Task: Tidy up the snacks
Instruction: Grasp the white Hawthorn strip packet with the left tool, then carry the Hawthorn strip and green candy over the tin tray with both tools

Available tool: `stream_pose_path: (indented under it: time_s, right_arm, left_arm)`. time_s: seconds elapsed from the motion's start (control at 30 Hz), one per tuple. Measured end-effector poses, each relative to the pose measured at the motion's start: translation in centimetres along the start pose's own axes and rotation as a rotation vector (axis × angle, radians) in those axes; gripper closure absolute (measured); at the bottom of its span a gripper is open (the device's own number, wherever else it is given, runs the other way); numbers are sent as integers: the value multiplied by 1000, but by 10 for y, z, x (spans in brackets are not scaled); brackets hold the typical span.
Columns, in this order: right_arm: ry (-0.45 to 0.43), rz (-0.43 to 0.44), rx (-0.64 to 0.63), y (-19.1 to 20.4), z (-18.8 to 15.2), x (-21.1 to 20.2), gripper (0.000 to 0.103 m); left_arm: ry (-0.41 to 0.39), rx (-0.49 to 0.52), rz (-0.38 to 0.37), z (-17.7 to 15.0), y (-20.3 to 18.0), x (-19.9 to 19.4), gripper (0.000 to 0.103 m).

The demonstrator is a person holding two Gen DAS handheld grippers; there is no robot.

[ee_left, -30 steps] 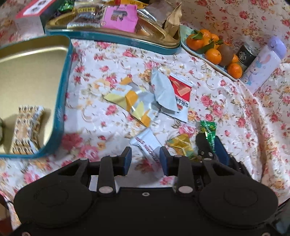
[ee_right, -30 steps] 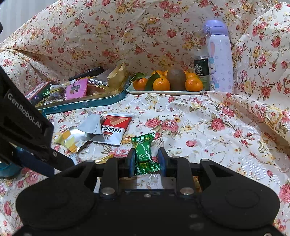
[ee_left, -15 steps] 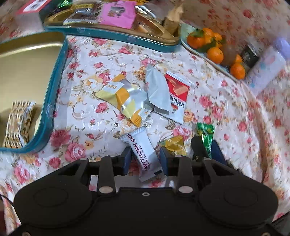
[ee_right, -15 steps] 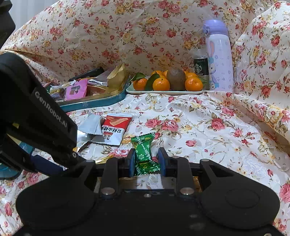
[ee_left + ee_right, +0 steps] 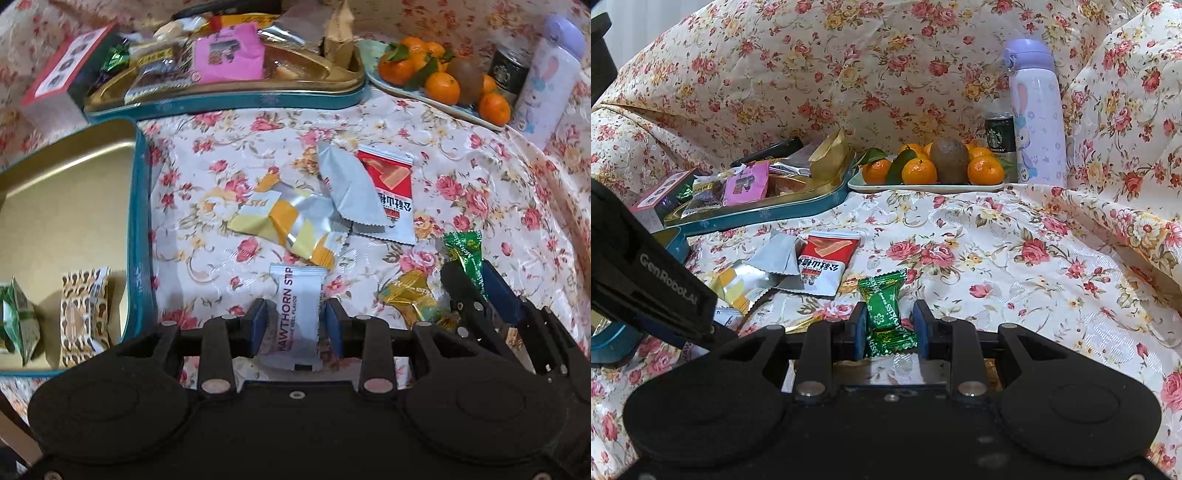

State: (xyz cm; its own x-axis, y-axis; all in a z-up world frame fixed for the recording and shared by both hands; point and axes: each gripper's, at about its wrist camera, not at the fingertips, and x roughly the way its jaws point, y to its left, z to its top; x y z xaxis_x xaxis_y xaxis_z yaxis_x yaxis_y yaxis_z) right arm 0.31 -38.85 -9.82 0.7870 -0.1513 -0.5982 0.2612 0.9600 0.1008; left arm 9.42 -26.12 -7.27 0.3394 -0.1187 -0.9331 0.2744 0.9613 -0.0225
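Observation:
My left gripper (image 5: 294,325) has its jaws on both sides of a white Hawthorn Strip packet (image 5: 297,314) that looks lifted off the cloth. My right gripper (image 5: 889,325) is shut on a green candy (image 5: 884,312); it also shows in the left wrist view (image 5: 466,258). A teal tin with a gold inside (image 5: 138,221) lies at the left and holds a leopard-print snack (image 5: 84,314) and a green one (image 5: 18,321). Loose on the cloth are a yellow-silver wrapper (image 5: 291,221), a grey wrapper (image 5: 351,192), a red-white packet (image 5: 391,188) and a gold candy (image 5: 410,291).
A second teal tray (image 5: 229,99) full of snacks sits at the back, with a red-white box (image 5: 62,85) to its left. A plate of oranges and a kiwi (image 5: 439,85), a Starbucks can (image 5: 508,70) and a lilac bottle (image 5: 550,81) stand back right.
My left gripper has closed on the white Hawthorn packet and raised it, and the view has swung left toward the tin. The right gripper has kept still on the green candy.

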Motion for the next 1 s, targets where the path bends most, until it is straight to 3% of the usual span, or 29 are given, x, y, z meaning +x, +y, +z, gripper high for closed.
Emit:
stream_pose_path:
  time_s: [0.03,0.07,0.27,0.5,1.0]
  right_arm:
    - [-1,2,5,0,0,0,76]
    - [-5,2,12,-1,0,-1,77]
    - [-41,3,60,-5,-3,-7,77]
    - [-69,14,75,-8,-4,-12,77]
    - [-40,-26,102,-8,-3,-9,77]
  left_arm:
    - [-4,10,-5,1,-1,0,63]
    - [-7,21,-14,2,-1,1,75]
    - [-13,3,-115,0,13,-9,75]
    - [-58,4,-161,-4,28,-35,75]
    - [-99,24,-175,-49,86,-82,75]
